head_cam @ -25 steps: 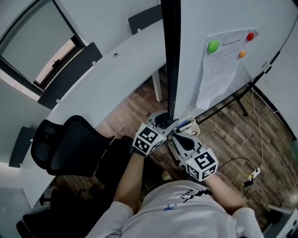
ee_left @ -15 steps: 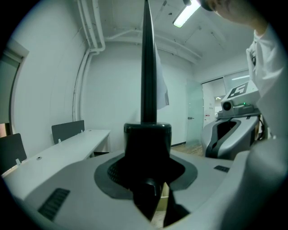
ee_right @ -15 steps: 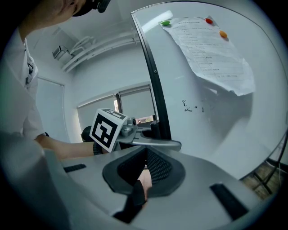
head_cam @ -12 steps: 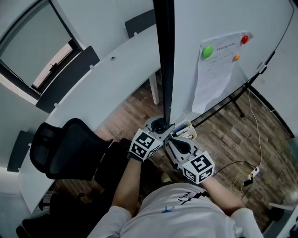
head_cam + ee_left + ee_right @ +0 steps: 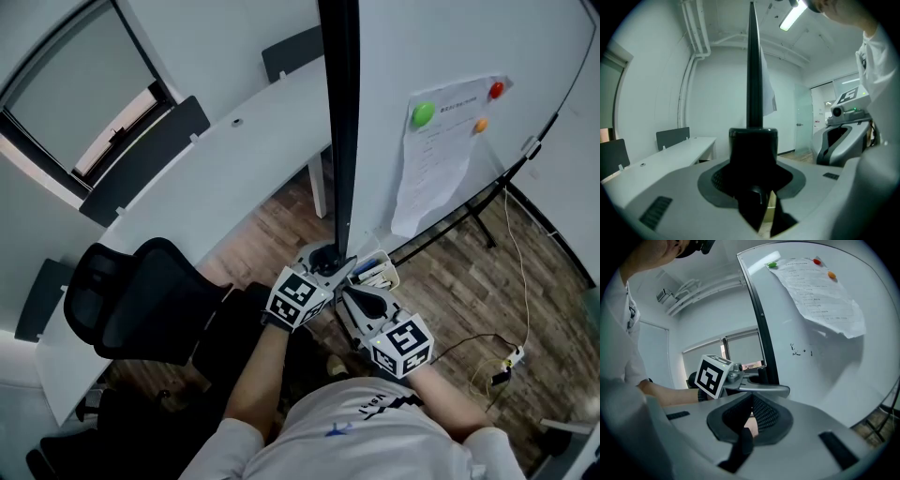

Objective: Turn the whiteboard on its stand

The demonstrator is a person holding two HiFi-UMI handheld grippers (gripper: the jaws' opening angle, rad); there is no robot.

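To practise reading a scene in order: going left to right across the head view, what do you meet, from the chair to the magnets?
Black office chair → whiteboard's black edge → green magnet → orange magnet → red magnet

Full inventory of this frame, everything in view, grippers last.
whiteboard: 1, white with black frame, centre, edge-on
paper sheet: 1, white, on board face
magnets: 3, green, red, orange, on sheet's top
tray: 1, pale, at board's lower edge
knob: 1, black, on board frame
table: 1, white, left of board
dark panels: 3, along table
office chair: 1, black, beside table
cables: floor, right
left gripper: clamped on knob
right gripper: jaws together, beside board
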